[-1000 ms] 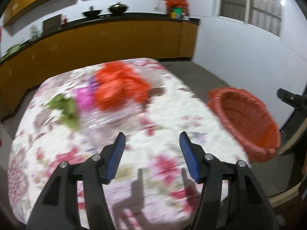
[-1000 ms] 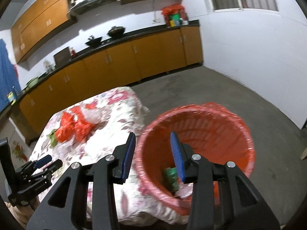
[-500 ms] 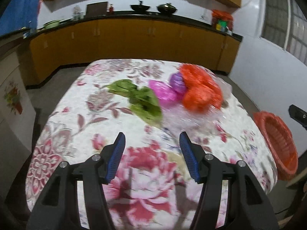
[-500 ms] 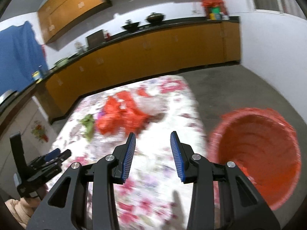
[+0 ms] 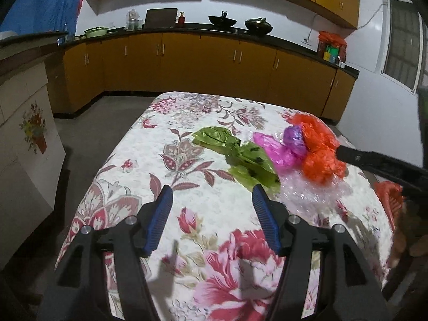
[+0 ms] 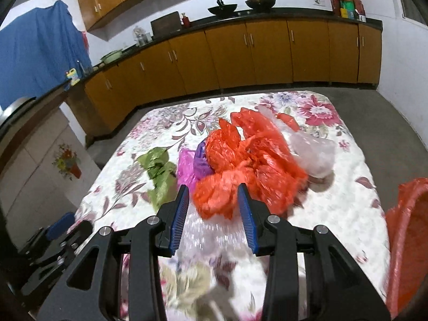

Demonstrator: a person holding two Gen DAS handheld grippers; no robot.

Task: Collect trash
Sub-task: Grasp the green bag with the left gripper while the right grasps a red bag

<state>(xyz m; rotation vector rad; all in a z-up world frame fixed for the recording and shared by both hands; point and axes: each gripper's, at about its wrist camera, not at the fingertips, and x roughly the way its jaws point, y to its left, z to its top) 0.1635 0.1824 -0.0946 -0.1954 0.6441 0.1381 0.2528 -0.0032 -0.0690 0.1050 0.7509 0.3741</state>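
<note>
Right wrist view: the right claw (image 6: 212, 200) gapes empty, its ribbed blue pads framing crinkled orange plastic bags (image 6: 248, 165) heaped on the floral-clothed desk (image 6: 345, 214); left claw (image 5: 211, 204) just widened, empty; orange bin (image 6: 406, 240) cut off.

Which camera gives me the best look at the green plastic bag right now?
The left wrist view: the green plastic bag lies crumpled on the tablecloth, sharp and almost fully visible, just ahead of the left gripper. In the right wrist view it sits off to the left, blurred, its near end smeared by motion.
</note>
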